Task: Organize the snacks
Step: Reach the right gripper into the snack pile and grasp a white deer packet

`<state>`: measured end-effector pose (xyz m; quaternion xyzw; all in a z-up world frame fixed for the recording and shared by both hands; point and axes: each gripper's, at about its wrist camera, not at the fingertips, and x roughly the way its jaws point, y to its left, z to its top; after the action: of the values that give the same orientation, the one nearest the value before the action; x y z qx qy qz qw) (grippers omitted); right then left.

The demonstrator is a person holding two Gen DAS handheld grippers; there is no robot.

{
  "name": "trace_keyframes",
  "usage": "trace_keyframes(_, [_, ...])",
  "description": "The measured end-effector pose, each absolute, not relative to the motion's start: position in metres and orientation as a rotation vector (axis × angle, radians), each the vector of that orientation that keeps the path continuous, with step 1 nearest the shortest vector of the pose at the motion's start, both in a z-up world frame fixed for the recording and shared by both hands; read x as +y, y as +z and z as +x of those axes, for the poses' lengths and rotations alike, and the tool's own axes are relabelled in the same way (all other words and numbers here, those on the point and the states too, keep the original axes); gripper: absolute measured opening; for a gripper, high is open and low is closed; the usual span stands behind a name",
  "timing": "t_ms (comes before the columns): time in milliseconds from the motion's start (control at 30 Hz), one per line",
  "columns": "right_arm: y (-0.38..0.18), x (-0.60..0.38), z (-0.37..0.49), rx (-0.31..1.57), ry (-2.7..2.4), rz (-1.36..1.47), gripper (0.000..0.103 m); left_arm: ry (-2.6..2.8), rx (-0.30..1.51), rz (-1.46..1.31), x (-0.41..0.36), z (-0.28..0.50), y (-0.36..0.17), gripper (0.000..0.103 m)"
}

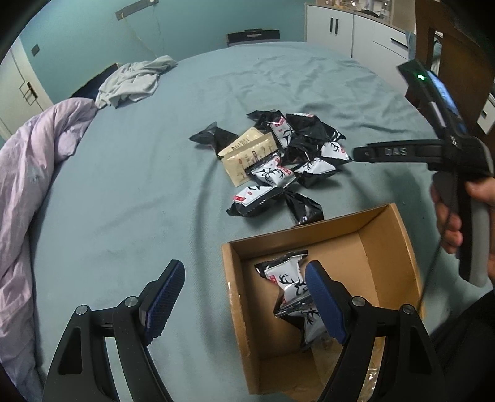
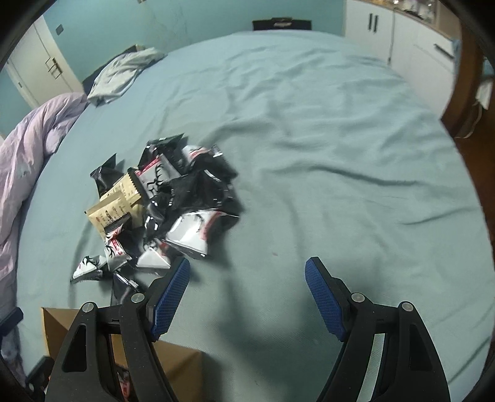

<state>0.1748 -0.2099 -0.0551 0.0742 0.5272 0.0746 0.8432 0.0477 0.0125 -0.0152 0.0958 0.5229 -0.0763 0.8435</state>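
Observation:
A heap of snack packets (image 1: 278,154), black, white with antler prints and two beige ones, lies on the blue-green bed sheet (image 1: 139,191). In front of it stands an open cardboard box (image 1: 386,225) holding white antler packets (image 1: 290,287). My left gripper (image 1: 244,278) hangs open over the box's left wall, nothing between its blue pads. A hand holds my right gripper (image 1: 402,151) to the right of the heap. In the right wrist view the right gripper (image 2: 247,275) is open and empty above bare sheet, with the snack heap (image 2: 173,204) to its upper left and the box (image 2: 179,365) at lower left.
A crumpled lilac duvet (image 1: 27,173) lies along the left edge of the bed. A grey garment (image 1: 133,80) sits at the far left corner. White cabinets (image 1: 355,27) stand beyond the bed, and wooden furniture (image 1: 448,55) rises at the right.

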Motion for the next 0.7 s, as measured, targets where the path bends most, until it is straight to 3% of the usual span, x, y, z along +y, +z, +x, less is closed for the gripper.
trace_keyframes(500, [-0.098, -0.19, 0.251, 1.239, 0.249, 0.249, 0.076, -0.174, 1.14, 0.148, 0.018, 0.055, -0.02, 0.081])
trace_keyframes(567, [-0.098, -0.188, 0.254, 1.228, 0.239, 0.218, 0.071, -0.173, 1.143, 0.141, 0.019, 0.056, -0.021, 0.081])
trace_keyframes(633, [-0.098, -0.185, 0.254, 1.221, 0.214, 0.171, 0.053, -0.172, 1.144, 0.139, 0.018, 0.056, -0.021, 0.081])
trace_keyframes(700, [-0.097, -0.184, 0.252, 1.217, 0.206, 0.15, 0.048, -0.168, 1.144, 0.142, 0.018, 0.057, -0.022, 0.081])
